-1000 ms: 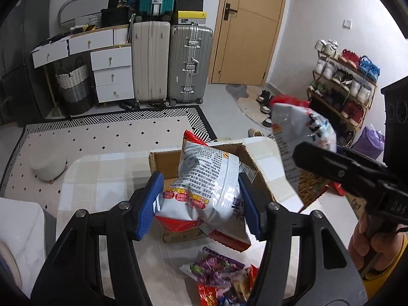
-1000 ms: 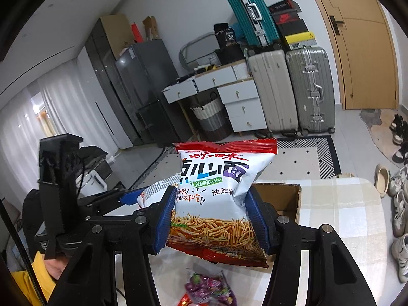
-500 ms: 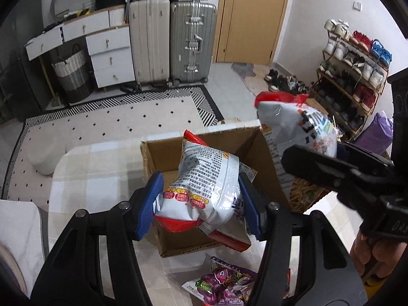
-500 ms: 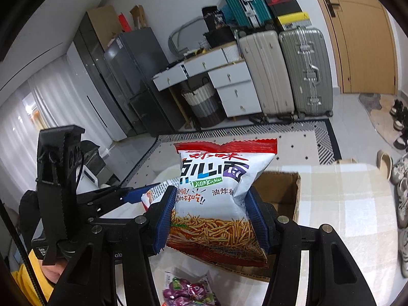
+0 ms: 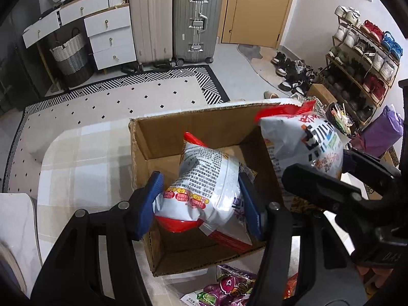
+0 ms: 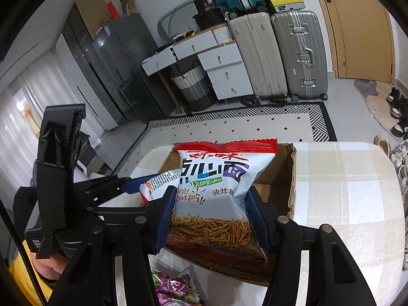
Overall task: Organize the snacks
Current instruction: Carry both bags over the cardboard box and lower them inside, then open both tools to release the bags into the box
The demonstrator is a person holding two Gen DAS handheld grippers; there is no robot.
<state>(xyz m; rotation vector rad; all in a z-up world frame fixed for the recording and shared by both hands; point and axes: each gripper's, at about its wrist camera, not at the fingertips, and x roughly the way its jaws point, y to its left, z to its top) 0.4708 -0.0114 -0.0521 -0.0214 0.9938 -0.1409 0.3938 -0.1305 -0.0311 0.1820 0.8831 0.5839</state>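
Noodle snack bag (image 5: 204,186), print side up, is pinched between the left gripper's (image 5: 201,205) blue jaws, hanging over the open cardboard box (image 5: 204,130). Beside it, the right gripper (image 6: 210,219) clamps a second snack bag (image 6: 216,191) upright above the box's edge. Purple candy packets (image 5: 229,288) lie on the checked surface (image 5: 84,158) in front.

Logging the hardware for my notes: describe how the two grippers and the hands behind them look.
Both the left gripper and right gripper have matte black frames with silver rivets and blue finger pads. A bare hand beside a yellow sleeve grips the left one.
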